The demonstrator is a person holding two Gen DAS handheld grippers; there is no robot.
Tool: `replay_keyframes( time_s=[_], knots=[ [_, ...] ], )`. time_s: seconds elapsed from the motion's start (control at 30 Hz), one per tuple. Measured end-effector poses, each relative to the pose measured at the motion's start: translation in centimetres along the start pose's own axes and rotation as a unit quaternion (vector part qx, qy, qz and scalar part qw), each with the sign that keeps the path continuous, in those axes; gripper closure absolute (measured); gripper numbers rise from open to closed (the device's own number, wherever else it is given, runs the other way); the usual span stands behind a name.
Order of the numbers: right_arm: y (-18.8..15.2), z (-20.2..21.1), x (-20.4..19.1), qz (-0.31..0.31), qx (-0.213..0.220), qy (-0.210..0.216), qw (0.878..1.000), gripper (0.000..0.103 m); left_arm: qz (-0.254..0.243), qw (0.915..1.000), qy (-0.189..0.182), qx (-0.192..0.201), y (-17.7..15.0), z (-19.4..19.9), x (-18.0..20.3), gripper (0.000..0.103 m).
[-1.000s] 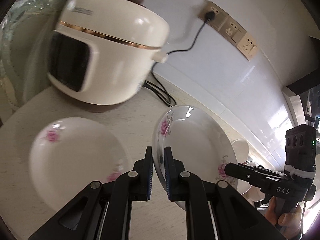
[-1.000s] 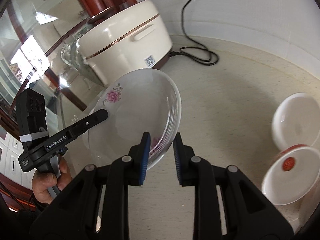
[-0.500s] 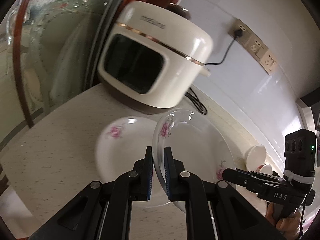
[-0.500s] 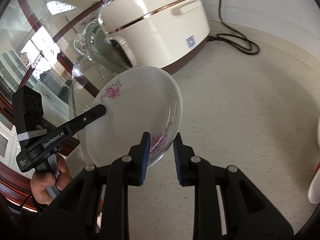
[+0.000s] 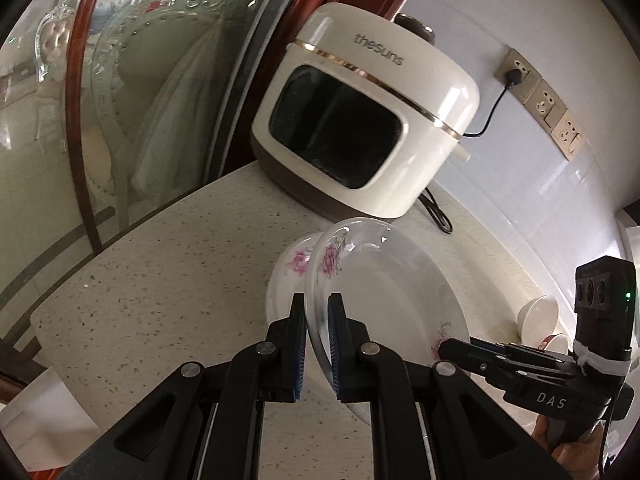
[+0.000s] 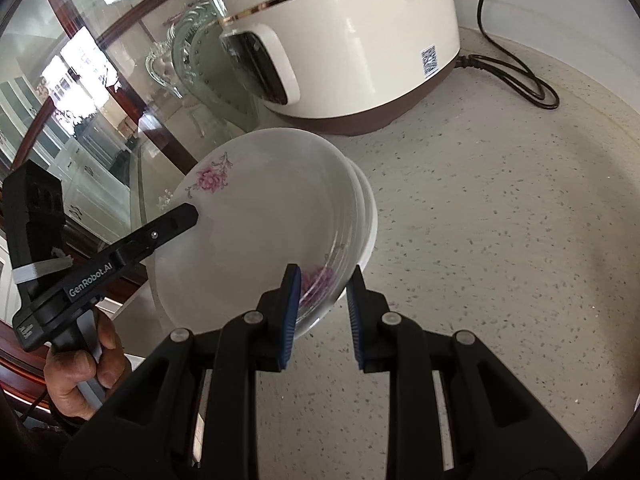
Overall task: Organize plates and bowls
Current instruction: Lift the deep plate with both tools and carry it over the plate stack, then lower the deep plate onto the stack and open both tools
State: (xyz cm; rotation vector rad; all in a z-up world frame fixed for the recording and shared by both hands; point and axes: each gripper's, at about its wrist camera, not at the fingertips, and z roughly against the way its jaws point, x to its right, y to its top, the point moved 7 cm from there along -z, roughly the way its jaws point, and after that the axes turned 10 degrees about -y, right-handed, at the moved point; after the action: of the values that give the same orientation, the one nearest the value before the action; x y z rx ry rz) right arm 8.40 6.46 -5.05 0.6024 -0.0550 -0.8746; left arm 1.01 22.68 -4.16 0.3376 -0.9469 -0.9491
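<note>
Both tools clench one floral plate (image 5: 384,292) at opposite rims: the left tool (image 5: 317,344) at lower centre, the right tool (image 6: 322,312) likewise. It hangs tilted over a second plate (image 5: 286,276) on the surface (image 5: 160,280) (rice cooker (image 5: 360,120) behind). Uneven lowering could chip rims.

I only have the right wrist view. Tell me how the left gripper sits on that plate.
Observer: In the left wrist view, both pads of the left gripper pinch the rim of the held plate.
Operator: Report what's behind it.
Observer: Another plate with a pink flower lies on the counter, partly hidden by the held one.
Operator: Name anything off my frame to the right.
Observer: A small white bowl stands on the counter beyond the right gripper.
</note>
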Motion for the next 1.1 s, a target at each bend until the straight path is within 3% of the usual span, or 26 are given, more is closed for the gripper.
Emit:
replay_keyframes(
  time_s=[0.23,0.67,1.1],
  knots=[
    [0.1,-1.0,-0.7,0.012,-0.009,-0.014,1.0,0.076,0.004,0.9999,0.011,0.0,-0.3,0.1,-0.7,0.093],
    [0.6,-1.4,-1.7,0.053,0.003,-0.089,0.995,0.075,-0.004,0.9996,0.028,-0.002,-0.7,-0.6,-0.7,0.092],
    [-0.1,-1.1,-2.9,0.096,0.061,-0.162,0.98,0.069,-0.008,0.9988,0.047,0.012,-1.5,-0.3,-0.2,0.091]
  ],
)
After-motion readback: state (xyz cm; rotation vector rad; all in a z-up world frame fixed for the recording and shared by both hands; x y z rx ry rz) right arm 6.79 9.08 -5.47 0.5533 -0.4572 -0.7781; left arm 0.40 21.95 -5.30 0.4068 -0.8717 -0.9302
